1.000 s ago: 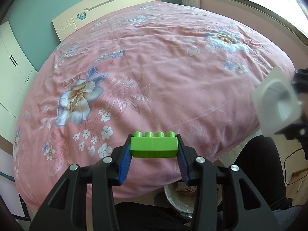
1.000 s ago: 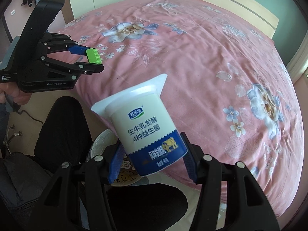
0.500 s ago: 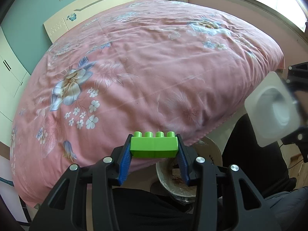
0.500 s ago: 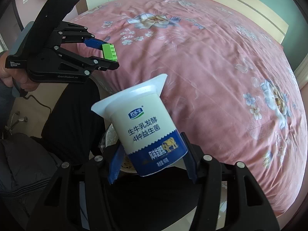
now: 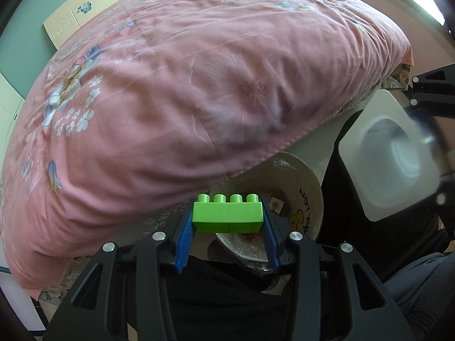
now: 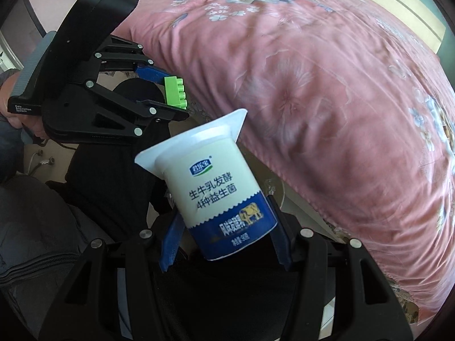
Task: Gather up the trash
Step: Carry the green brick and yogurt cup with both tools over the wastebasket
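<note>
Broadly, a pink floral bedspread fills both views, its edge hanging over a cream bin (plastic-lined, litter inside) on the floor. Beside it, the right gripper clamps a tilted white-and-blue yogurt cup. Above the bin, the left gripper pinches a green toy brick.

A home bedroom: floral pink bedspread, headboard, wardrobe
</note>
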A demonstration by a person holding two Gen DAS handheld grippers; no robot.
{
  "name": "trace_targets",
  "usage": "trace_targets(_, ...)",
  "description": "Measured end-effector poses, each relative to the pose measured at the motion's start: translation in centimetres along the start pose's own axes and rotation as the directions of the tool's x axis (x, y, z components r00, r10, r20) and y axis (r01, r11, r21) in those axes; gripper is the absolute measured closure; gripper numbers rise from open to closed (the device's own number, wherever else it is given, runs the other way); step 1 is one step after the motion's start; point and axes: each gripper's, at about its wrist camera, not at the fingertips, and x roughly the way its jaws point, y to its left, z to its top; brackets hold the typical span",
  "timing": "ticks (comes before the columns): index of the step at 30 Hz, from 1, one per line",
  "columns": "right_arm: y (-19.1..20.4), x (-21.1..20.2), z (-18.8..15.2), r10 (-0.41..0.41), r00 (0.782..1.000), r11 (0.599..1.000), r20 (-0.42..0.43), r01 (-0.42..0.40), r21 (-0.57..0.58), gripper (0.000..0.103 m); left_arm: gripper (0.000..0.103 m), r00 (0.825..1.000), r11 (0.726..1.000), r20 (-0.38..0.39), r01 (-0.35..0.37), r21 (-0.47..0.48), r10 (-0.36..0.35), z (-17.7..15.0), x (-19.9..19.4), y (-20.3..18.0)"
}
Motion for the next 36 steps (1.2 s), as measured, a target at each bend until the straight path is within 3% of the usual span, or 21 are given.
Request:
trace_targets(10,-0.6,5.2,-0.5,0.068,0.994,0.998,-0.083,-0.066,0.023,0.047,0.058,0.994,0.999,-0.100,0.053,-0.009,-0.054,-1.3,5.0,-1.1)
trace_targets(22,-1.7,12.3,-0.6,0.155,0.971,0.987,-0.183,-0.144,0.073,0.047,0.058,0.968,0.994,-0.225,0.103,-0.045,-0.111,-3.8,11.5,-1.5)
trace_targets(36,-2.2,16.7,-0.9,0.170,0.949,0.984,-0.265,-0.150,0.093,0.047,0.058,0.949,0.994,-0.294,0.100,-0.052,-0.111,-4.0,17.0,-1.7)
